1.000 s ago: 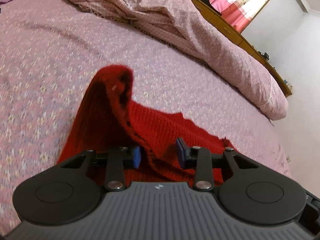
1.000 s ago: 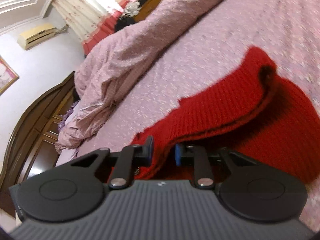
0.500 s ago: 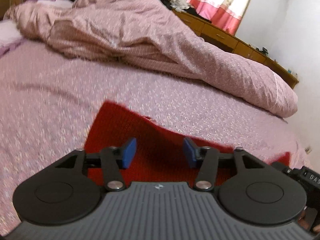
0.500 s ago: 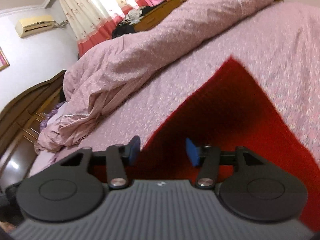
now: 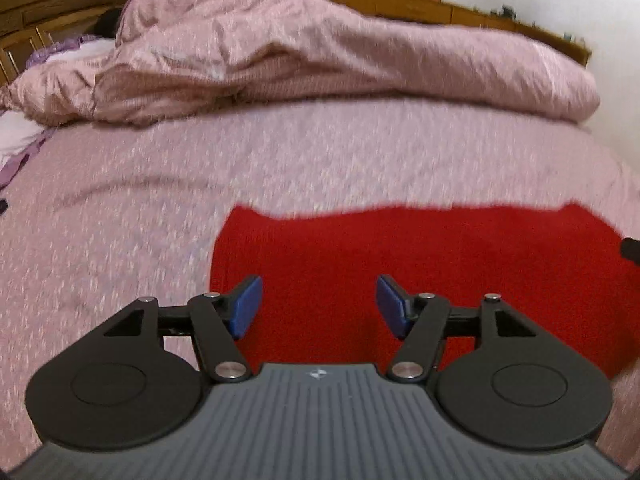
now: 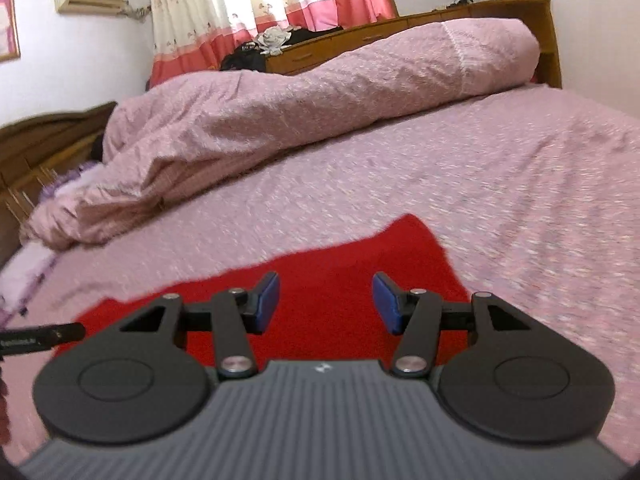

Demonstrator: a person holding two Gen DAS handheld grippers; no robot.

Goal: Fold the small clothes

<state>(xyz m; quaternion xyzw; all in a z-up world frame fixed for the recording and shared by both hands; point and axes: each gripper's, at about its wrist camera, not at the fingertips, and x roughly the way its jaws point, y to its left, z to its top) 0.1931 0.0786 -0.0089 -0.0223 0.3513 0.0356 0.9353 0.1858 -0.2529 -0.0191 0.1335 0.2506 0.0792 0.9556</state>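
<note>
A red knitted garment (image 5: 420, 256) lies flat on the pink flowered bed sheet (image 5: 120, 216). My left gripper (image 5: 318, 304) hovers over its left part. Its jaws are opening, and nothing is pinched between the blue pads (image 5: 248, 306). In the right wrist view the same red garment (image 6: 340, 276) spreads below my right gripper (image 6: 325, 303), which stands open and empty above the garment's right corner. A dark edge of the other gripper (image 6: 40, 338) shows at the left of that view.
A rumpled pink duvet (image 5: 320, 64) is heaped along the far side of the bed. Behind it run a wooden headboard (image 5: 36, 12) and a low wooden cabinet (image 6: 360, 40) under red and white curtains (image 6: 260, 0).
Both grippers let go of the red garment and opened. The raised fold dropped, so the garment now lies flat. Both cameras rolled upright and drew back a little.
</note>
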